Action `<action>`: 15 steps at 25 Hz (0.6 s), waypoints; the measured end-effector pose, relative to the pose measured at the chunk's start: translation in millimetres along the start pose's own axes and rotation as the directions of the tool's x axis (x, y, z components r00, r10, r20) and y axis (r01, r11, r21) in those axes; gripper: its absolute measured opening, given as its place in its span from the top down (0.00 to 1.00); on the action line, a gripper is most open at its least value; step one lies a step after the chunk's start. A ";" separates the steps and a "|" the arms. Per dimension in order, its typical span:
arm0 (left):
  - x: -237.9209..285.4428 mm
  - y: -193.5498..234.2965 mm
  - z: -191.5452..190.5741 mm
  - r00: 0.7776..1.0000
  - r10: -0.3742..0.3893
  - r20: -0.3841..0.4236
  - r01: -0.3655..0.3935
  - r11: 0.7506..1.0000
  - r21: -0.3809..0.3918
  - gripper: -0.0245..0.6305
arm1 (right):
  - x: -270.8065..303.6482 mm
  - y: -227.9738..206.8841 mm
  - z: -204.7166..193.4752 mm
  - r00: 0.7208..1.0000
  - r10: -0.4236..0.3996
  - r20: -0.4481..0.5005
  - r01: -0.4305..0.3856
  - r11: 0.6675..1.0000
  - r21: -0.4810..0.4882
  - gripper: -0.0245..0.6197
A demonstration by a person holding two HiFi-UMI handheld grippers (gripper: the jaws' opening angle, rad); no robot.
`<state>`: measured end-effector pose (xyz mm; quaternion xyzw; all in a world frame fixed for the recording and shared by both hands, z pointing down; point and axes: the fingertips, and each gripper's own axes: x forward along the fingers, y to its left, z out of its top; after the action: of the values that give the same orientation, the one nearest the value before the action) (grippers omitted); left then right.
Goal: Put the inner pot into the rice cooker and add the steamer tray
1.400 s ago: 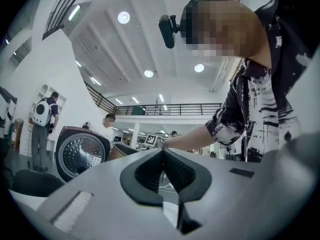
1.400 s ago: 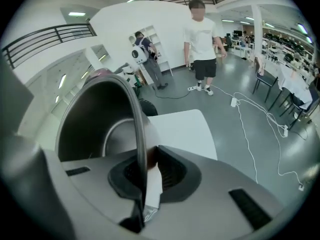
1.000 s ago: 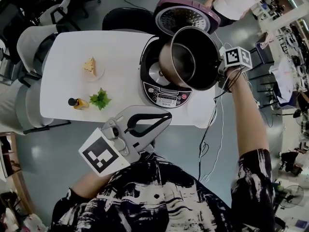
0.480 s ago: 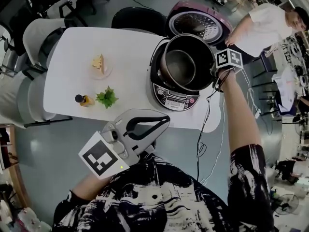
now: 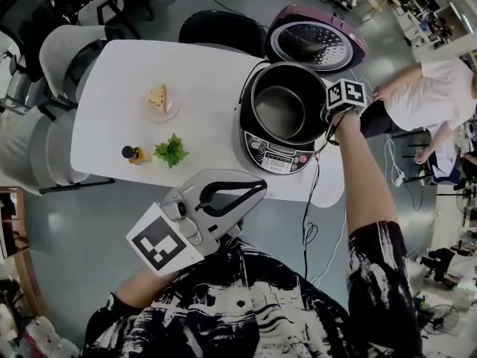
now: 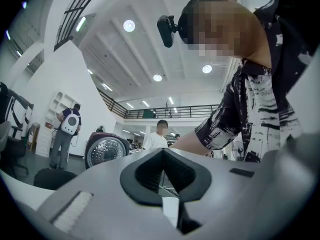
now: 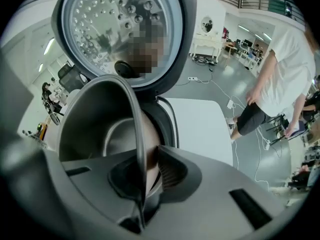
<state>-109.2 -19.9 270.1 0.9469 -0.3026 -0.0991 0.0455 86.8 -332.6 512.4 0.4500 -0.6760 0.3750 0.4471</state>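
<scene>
The dark inner pot [image 5: 286, 104] sits nearly level in the open rice cooker [image 5: 277, 155], whose lid [image 5: 317, 40] stands up behind it. My right gripper [image 5: 328, 115] points steeply down at the pot's right side, shut on the rim. In the right gripper view the thin rim runs between the closed jaws of this gripper [image 7: 142, 154]; the pot's bowl [image 7: 95, 129] lies to the left and the lid's metal plate [image 7: 117, 29] above. Close to my body, off the table's near edge, my left gripper [image 5: 259, 187] is held shut and empty. In the left gripper view its tips [image 6: 162, 151] meet on nothing.
On the white table [image 5: 201, 73] left of the cooker are a plate with a cake slice [image 5: 159, 99], a small bottle [image 5: 130, 154] and a green sprig [image 5: 172, 151]. Chairs [image 5: 67, 58] stand along its left and far sides. A person in white [image 5: 440, 95] bends at the right. A cable [image 5: 307, 215] hangs off the front edge.
The pot was tilted above the cooker and has come down into its opening and levelled. My right gripper has sunk with it. My left gripper has hardly moved.
</scene>
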 end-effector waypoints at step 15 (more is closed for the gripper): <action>-6.1 11.5 -5.2 1.000 0.008 -0.001 -0.008 1.000 -0.014 0.96 | 22.5 -4.1 -1.0 0.989 -0.144 -0.041 0.140 0.987 -0.076 0.96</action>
<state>-119.3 -25.6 277.8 0.9453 -0.3057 -0.1007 0.0527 86.5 -339.2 534.3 0.4717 -0.6450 0.3276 0.5041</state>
